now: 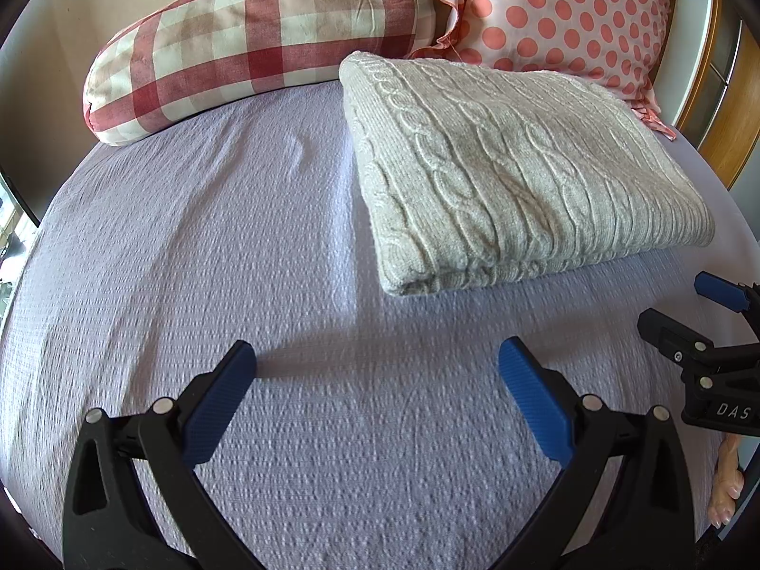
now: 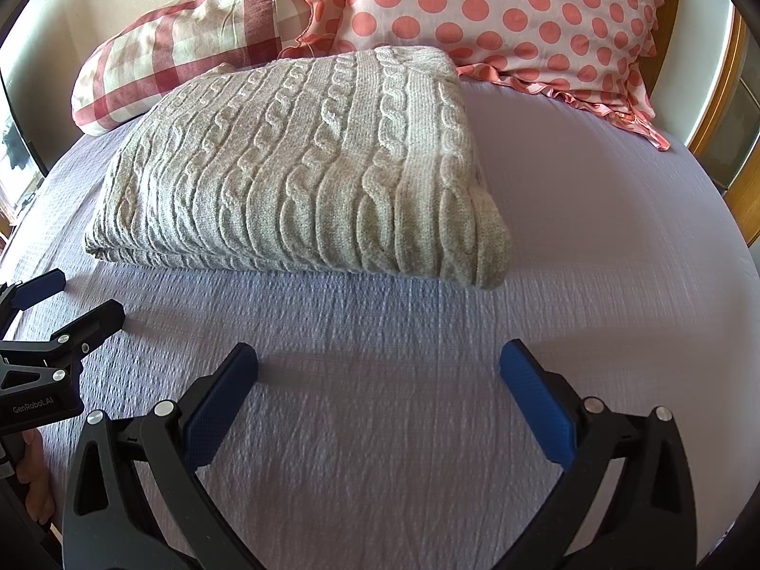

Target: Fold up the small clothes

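Note:
A cream cable-knit sweater (image 1: 517,166) lies folded in a neat rectangle on the lilac bedspread (image 1: 213,247); it also shows in the right wrist view (image 2: 304,171). My left gripper (image 1: 377,361) is open and empty, hovering over bare bedspread in front of and left of the sweater. My right gripper (image 2: 377,361) is open and empty, over the bedspread just in front of the sweater. Each gripper shows at the edge of the other's view: the right gripper (image 1: 688,313) and the left gripper (image 2: 66,301).
A red-and-cream checked bolster (image 1: 251,42) and a pink polka-dot pillow (image 1: 565,14) lie against the wall behind the sweater. A wooden bed frame (image 1: 717,133) runs along the right. The bed's left edge falls off near a window (image 2: 14,166).

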`<state>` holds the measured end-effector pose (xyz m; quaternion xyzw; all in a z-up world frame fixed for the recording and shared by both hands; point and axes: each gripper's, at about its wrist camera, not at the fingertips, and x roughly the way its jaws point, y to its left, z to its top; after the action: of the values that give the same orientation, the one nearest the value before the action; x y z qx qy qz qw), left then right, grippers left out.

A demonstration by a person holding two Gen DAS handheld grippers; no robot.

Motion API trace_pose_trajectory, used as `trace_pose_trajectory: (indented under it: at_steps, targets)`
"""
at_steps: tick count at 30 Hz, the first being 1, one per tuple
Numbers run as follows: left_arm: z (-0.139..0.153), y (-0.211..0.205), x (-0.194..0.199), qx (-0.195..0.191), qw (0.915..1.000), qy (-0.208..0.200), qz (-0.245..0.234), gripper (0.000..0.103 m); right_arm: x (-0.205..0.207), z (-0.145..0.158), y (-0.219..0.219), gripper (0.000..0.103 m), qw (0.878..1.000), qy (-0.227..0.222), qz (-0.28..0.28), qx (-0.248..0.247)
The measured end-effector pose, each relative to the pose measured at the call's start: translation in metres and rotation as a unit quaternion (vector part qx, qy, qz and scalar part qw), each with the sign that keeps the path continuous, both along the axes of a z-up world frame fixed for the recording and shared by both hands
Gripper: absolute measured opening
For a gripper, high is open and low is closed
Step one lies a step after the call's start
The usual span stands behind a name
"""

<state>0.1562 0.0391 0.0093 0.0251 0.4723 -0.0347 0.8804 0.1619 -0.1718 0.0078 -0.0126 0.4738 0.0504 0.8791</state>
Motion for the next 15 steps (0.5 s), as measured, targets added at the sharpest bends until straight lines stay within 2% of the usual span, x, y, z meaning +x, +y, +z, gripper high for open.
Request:
trace_pose_trajectory:
  at_steps: [15]
  targets:
    - [0.0002, -0.0017, 0.0006, 0.000, 1.0000, 0.006, -0.004, 0.101, 0.0000, 0.0001, -0.0001, 0.102, 1.000, 0.000, 0.000, 0.000]
